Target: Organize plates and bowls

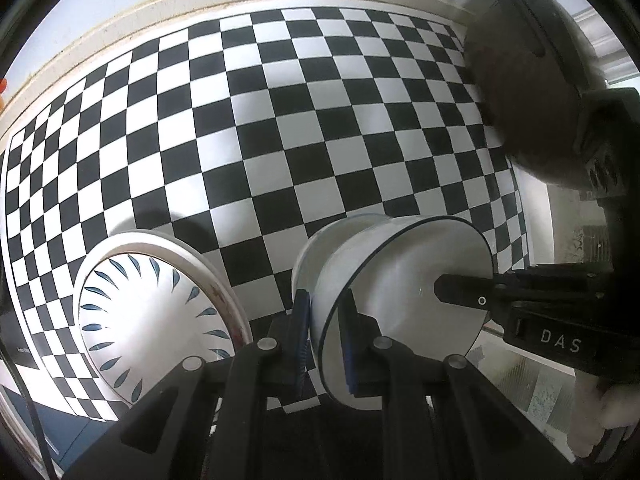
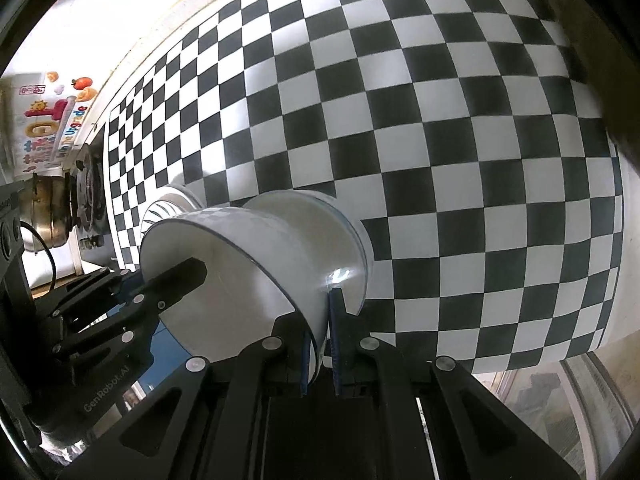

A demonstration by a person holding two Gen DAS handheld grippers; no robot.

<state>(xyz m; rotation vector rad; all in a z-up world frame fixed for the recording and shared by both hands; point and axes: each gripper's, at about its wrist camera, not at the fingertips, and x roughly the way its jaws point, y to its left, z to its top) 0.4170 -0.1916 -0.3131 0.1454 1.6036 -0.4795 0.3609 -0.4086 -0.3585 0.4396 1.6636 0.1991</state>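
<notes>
White dark-rimmed bowl (image 1: 404,316) nested in second bowl (image 2: 320,232); blue-petal plate (image 1: 148,320) beside.

White bowl (image 1: 404,312) glossy glazed ceramic, smooth; leaf-pattern plate (image 1: 152,320) same glaze; checkered mat (image 1: 320,120) smooth w/ slight sheen; gripper pads (image 2: 334,344) ribbed blue rubber

I'm seeing my left gripper (image 1: 325,340) showing black linkage arms, silver rivets and blue ribbed pads; my right gripper (image 2: 319,350) is showing "DAS" lettering.
</notes>
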